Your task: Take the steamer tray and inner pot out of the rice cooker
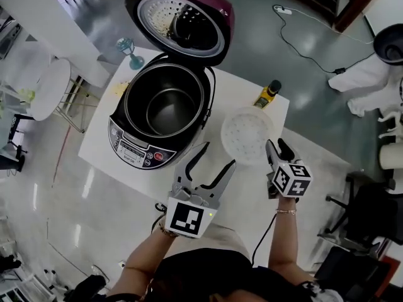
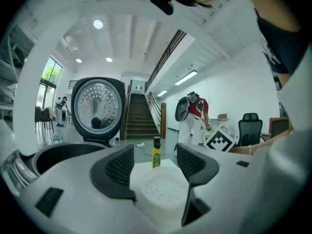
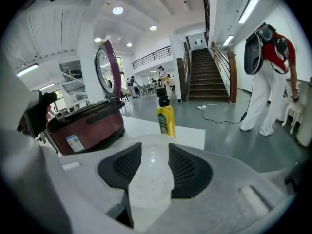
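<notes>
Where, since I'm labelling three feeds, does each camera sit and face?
Head view: on the person's head, looking steeply down on open rice cooker and steamer tray; both forearms, left gripper, right gripper show.
Left gripper view: rides the left gripper, looking past its open jaws at tray, oil bottle, cooker lid; person's torso overhead.
Right gripper view: rides the right gripper, looking over the tray toward bottle and cooker; its own open jaws show.
Shared: all show tray, bottle, cooker.

Before me the white, perforated steamer tray (image 1: 247,134) lies flat on the table (image 1: 236,93) right of the cooker (image 1: 135,146), whose lid (image 1: 179,21) stands open, the dark inner pot (image 1: 167,109) seated inside, seemingly empty.
</notes>
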`<state>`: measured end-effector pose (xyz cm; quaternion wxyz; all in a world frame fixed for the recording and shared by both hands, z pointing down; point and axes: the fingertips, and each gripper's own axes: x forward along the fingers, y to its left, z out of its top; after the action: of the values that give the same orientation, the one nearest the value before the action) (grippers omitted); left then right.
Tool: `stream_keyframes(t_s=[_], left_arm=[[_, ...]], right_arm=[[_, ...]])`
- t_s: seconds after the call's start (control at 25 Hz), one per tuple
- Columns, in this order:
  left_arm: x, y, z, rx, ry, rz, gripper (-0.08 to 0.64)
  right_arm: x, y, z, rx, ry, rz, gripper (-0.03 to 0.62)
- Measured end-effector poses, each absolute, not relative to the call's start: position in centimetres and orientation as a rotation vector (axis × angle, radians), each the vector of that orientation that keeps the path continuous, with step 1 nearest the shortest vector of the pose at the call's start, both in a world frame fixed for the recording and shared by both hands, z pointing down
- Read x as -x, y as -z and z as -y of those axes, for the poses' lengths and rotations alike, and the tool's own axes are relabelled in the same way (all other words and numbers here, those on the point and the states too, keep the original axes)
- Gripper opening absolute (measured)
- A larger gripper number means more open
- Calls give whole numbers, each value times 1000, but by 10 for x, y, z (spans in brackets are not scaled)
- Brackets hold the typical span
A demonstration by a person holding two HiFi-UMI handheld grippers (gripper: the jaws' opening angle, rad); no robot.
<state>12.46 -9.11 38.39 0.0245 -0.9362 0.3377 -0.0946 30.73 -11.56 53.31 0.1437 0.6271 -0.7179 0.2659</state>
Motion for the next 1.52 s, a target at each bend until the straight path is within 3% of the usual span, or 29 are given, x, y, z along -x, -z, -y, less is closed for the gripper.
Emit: stream_keyframes(t_s=[0.56,0.76,1.04,1.32,1.52], left_arm=[[32,-303,164,2755,221,-1097,279],[83,-310,210,2753,209,-1228,342],[116,-352,260,2840,439,-1307,371],[111,-407,291,2885,861,-1101,425],[94,-416,308,2952,990,-939,427]], right_arm=[[-155,-458,161,-1799,-403,2019,231],[-108,-442,182,-1712,-388,2047,251],[-79,-438,205,-1685,-485,2018,285],[-74,-447,225,-1657,-496,1819,304],[-75,-445,245,-1635,-443,1683,304]])
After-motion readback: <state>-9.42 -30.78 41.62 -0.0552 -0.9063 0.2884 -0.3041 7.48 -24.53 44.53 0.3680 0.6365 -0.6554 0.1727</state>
